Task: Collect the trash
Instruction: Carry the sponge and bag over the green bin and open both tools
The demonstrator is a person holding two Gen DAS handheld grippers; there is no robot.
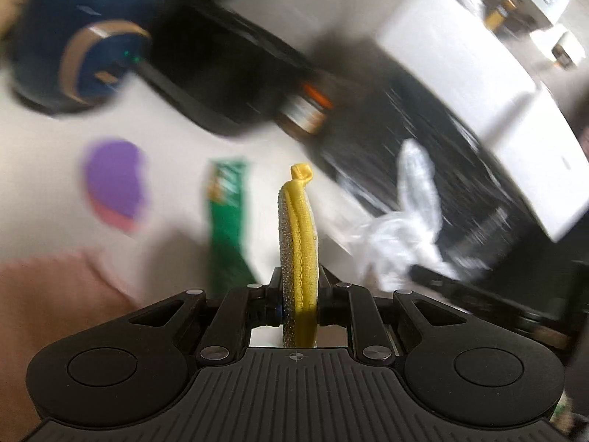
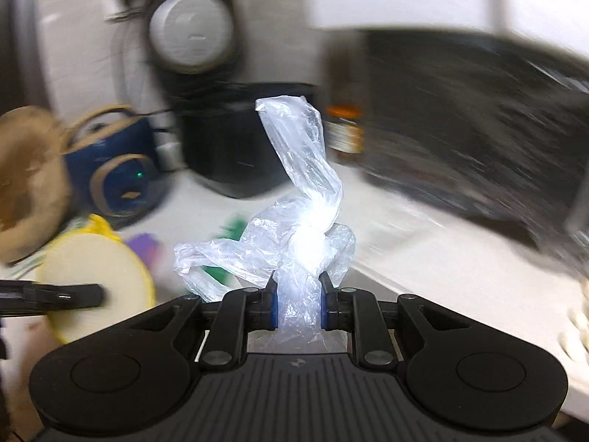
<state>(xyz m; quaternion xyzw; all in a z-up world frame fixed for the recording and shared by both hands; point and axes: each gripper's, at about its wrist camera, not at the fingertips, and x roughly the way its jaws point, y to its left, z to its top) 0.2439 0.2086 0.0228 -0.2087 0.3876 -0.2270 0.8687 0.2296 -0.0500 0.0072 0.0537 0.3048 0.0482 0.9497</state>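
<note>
From the left wrist view, your left gripper (image 1: 299,294) is clamped on a round yellow-edged scrubbing pad with a grey textured face (image 1: 298,235), held edge-on at the frame's centre. Trash is left on the white counter (image 1: 176,118): a green snack wrapper (image 1: 226,221) lies left of centre, and a purple and pink blurred item (image 1: 116,180) sits further left. The crumpled clear plastic bag (image 1: 401,228) shows at centre right. The wrapper's print and the label of the brown jar with an orange lid (image 1: 307,110) are too blurred to read.

From the right wrist view, your right gripper (image 2: 298,302) has its jaws closed on that bag (image 2: 302,199), which rises at the centre, lifted off the counter. So one piece is collected, and no bin is clearly visible. The pad (image 2: 95,276) appears lower left. No writing is legible here.
</note>
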